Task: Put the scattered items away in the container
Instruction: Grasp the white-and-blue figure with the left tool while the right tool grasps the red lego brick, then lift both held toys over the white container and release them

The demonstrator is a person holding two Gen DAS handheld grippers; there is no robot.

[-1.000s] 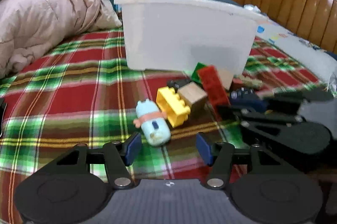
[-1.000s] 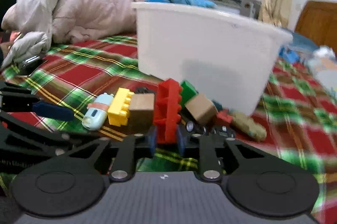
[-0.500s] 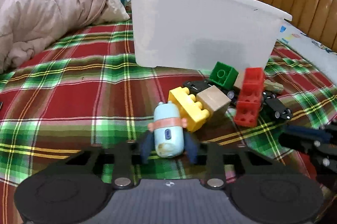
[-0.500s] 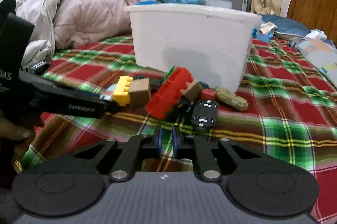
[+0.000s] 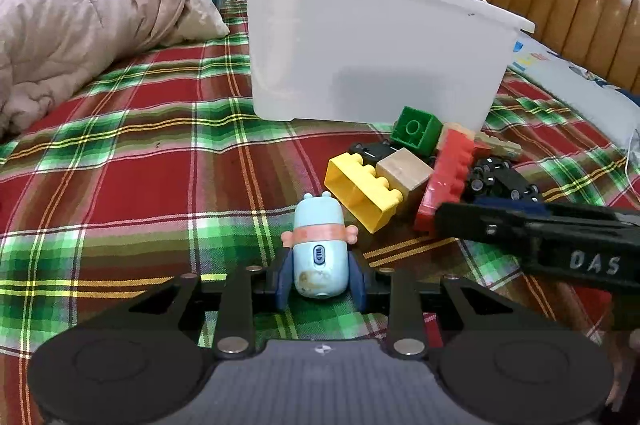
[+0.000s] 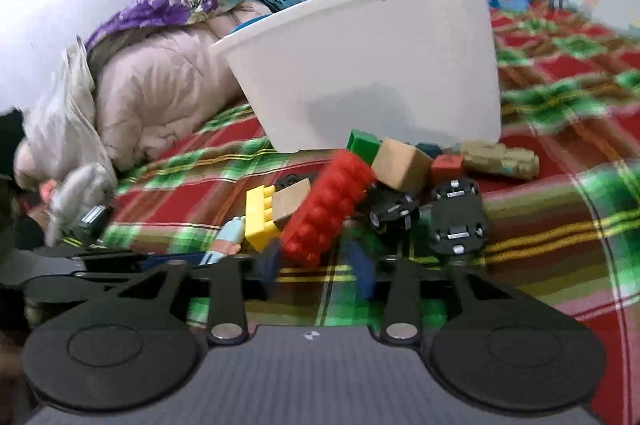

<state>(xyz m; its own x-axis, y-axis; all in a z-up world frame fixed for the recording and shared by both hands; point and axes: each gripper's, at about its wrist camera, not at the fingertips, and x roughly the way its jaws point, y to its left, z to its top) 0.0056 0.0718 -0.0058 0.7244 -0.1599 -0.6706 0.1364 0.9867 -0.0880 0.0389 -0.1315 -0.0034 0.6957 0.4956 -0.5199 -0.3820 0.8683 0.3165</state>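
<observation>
"DAS" on right gripper (image 5: 472,225)

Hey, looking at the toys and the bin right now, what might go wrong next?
1. The left gripper pinches only the rounded rear of the light blue toy; it may slip on lifting.
2. The right gripper is opening beside the leaning red brick; a nudge could topple the pile.
3. The white bin has tall walls, so a low carry could hit the rim.
</observation>
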